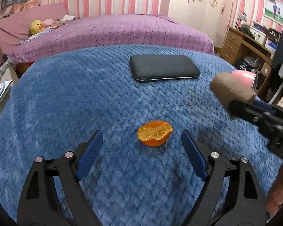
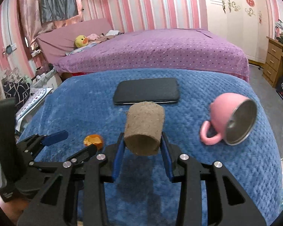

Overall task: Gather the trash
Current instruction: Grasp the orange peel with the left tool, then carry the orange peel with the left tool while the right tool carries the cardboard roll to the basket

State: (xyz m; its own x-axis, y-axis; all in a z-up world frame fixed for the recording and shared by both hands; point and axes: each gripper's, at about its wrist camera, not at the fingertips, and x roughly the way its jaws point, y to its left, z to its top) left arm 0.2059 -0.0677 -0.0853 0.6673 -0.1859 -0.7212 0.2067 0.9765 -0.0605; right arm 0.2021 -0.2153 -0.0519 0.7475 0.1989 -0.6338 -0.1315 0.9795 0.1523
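Note:
An orange peel half point(image 1: 155, 133) lies on the blue blanket point(image 1: 84, 98), just ahead of my left gripper point(image 1: 142, 146), which is open with a blue pad on either side of it. The peel also shows in the right wrist view point(image 2: 93, 140), partly behind the left gripper point(image 2: 73, 141). My right gripper point(image 2: 143, 142) is shut on a brown cardboard tube point(image 2: 144, 130) and holds it above the blanket. In the left wrist view the tube point(image 1: 232, 90) sits at the right, in the right gripper point(image 1: 241, 105).
A black phone point(image 1: 165, 67) lies flat at the far side of the blanket, also in the right wrist view point(image 2: 146, 93). A pink mug point(image 2: 234, 118) lies on its side at the right. A purple bed point(image 2: 160, 49) stands behind, a wooden desk point(image 1: 245, 45) at the right.

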